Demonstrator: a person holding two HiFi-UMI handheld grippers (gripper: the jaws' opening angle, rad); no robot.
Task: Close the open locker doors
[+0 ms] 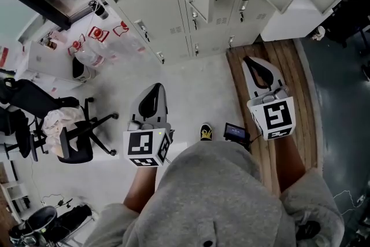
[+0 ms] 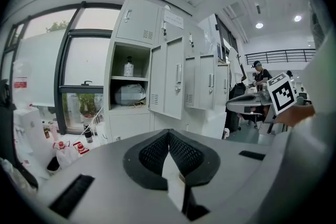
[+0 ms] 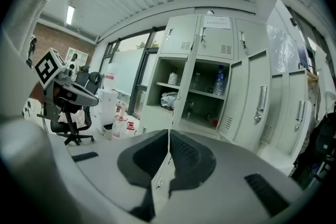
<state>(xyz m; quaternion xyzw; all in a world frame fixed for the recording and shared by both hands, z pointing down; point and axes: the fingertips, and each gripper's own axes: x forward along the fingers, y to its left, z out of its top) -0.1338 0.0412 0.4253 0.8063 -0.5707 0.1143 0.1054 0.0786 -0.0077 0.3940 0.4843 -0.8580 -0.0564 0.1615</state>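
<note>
A bank of pale grey lockers (image 1: 173,20) stands ahead of me. In the right gripper view two upper compartments (image 3: 206,94) gape, with bottles and a bag on their shelves. One door (image 3: 184,81) shows edge-on between them, and another door (image 3: 261,99) swings out at the right. The left gripper view shows an open compartment (image 2: 128,84) and its door (image 2: 169,81) ajar. My left gripper (image 1: 155,87) (image 2: 168,132) and right gripper (image 1: 250,59) (image 3: 169,132) are both shut and hold nothing. They hover well short of the lockers.
A black office chair (image 1: 75,137) draped with cloth stands at the left. Plastic bags and bottles (image 1: 95,46) lie by the window wall. A strip of wooden flooring (image 1: 292,75) runs under the right gripper. A white block (image 1: 289,20) juts out at the right.
</note>
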